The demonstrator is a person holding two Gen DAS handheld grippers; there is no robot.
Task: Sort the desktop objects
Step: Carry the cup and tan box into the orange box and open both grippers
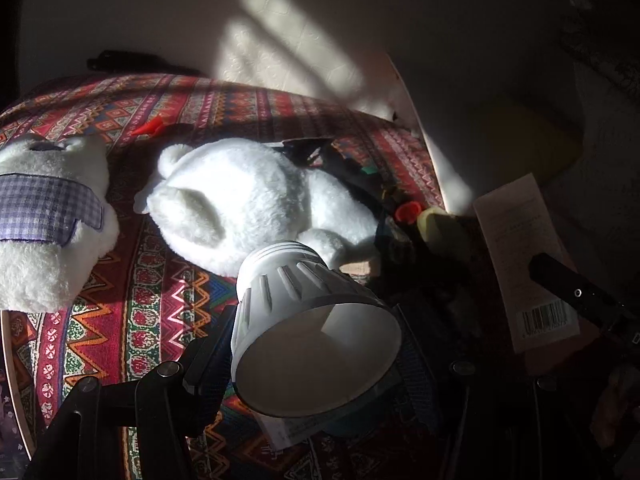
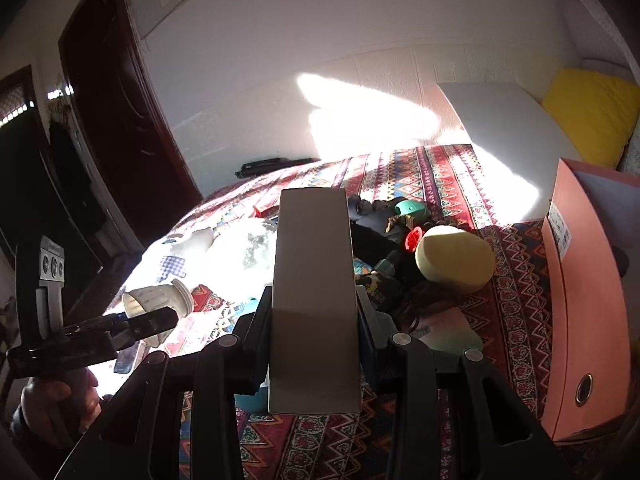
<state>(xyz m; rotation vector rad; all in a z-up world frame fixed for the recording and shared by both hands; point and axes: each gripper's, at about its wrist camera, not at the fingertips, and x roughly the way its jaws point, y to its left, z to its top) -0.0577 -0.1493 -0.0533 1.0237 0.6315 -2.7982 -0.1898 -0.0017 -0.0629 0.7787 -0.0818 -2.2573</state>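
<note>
My left gripper (image 1: 316, 360) is shut on a white ribbed plastic cup (image 1: 312, 312), held on its side with the open mouth facing the camera, above the patterned cloth. The right wrist view shows that same cup (image 2: 158, 298) at the far left, gripped by the left gripper (image 2: 140, 326). My right gripper (image 2: 314, 312) is shut on a tall grey rectangular box (image 2: 314, 280) that stands upright between its fingers. Two white plush toys lie ahead of the cup: one (image 1: 256, 204) in the middle, one with a purple checked cloth (image 1: 44, 216) at left.
A yellow cylinder (image 2: 454, 258), a red cap (image 2: 414, 238), a teal toy (image 2: 412, 208) and dark toys are heaped mid-table. An orange file box (image 2: 584, 320) stands at right, its barcode label (image 1: 524, 260) facing left. A yellow cushion (image 2: 592, 116) and a white board (image 2: 508, 120) lie behind. A hand (image 2: 60, 396) is lower left.
</note>
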